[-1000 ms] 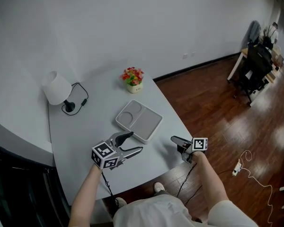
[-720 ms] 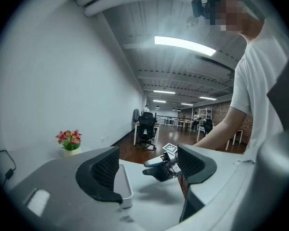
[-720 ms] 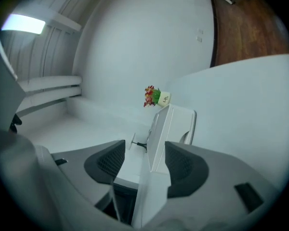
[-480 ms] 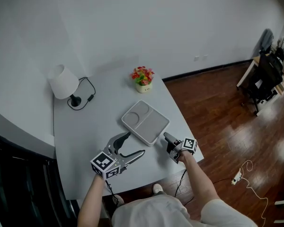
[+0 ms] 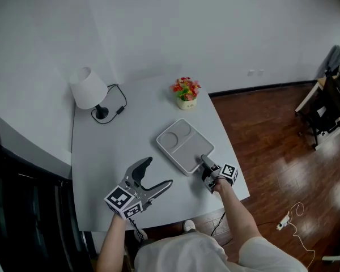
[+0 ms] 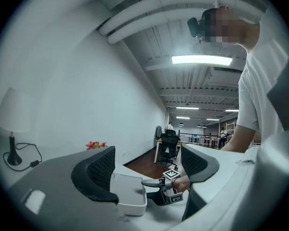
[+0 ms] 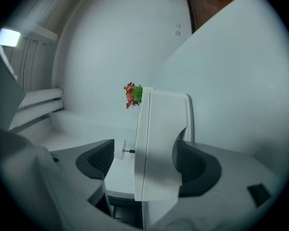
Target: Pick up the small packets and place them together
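Quick rundown: both grippers are over the white bench [image 5: 119,146]. The left gripper [image 5: 160,170] hovers over the front part of it, pointing level. Its fingers are released and have just been swinging open. There's nothing between them; through the gap you just see the tray and the other gripper further off. The right gripper [image 5: 204,160] is at the near edge of the pale grey tray [image 5: 184,146], rolled onto its side, and its fingers have also just spread wide. In the right gripper view the tray's rim stands between them. One pad is clearly off it; the other is close up against it, and I can't tell if it touches. As for the small packets, no view lets me tell where they are. A white lamp [image 5: 89,88] and a little flower pot [image 5: 186,90] stand at the far side by the wall.
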`<control>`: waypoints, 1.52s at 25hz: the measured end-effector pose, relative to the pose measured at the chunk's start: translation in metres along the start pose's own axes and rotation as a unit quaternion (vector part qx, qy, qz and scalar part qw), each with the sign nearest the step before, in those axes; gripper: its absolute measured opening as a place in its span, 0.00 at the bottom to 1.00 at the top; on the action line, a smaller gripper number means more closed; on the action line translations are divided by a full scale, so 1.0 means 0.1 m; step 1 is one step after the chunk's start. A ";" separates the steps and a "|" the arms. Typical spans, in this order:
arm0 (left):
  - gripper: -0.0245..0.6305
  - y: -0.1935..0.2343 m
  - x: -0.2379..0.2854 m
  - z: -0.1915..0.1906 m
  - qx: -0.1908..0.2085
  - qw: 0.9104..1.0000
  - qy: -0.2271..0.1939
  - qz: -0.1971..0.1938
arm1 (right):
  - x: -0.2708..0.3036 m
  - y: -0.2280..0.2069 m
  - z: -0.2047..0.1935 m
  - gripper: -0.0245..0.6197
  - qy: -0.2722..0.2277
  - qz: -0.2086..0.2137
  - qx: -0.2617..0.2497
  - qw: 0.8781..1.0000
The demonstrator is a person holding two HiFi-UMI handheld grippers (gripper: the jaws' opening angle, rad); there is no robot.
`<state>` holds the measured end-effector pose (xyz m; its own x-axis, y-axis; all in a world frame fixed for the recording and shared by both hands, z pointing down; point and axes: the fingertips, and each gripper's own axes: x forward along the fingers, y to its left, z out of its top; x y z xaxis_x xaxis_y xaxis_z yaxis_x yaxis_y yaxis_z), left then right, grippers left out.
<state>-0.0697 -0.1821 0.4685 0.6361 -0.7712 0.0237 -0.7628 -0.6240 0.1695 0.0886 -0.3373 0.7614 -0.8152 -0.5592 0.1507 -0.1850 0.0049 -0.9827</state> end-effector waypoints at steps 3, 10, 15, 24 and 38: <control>0.69 -0.01 -0.04 -0.03 0.002 1.000 0.004 0.004 | 0.09 0.00 -0.03 0.68 -0.002 0.004 0.013 1.000; 0.69 -0.01 -0.11 -0.11 -0.005 1.000 0.008 0.010 | 0.00 -0.08 0.01 0.45 -0.038 0.031 0.064 0.997; 0.69 -0.06 -0.10 -0.15 -0.007 1.000 0.013 0.007 | -0.07 -0.12 -0.01 0.38 -0.032 0.027 0.056 0.998; 0.69 -0.15 -0.05 -0.18 -0.004 1.000 0.016 -0.001 | -0.15 -0.13 -0.03 0.38 -0.017 0.005 0.044 0.999; 0.69 -0.26 0.15 -0.21 0.050 0.999 0.017 0.012 | -1.39 -0.37 -0.18 0.30 -0.034 -0.014 0.029 0.999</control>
<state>-0.0381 -0.1749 0.4849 0.6201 -0.7823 0.0593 -0.7843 -0.6165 0.0697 0.1988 -0.2448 0.7790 -0.7709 -0.6129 0.1731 -0.1744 -0.0582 -0.9829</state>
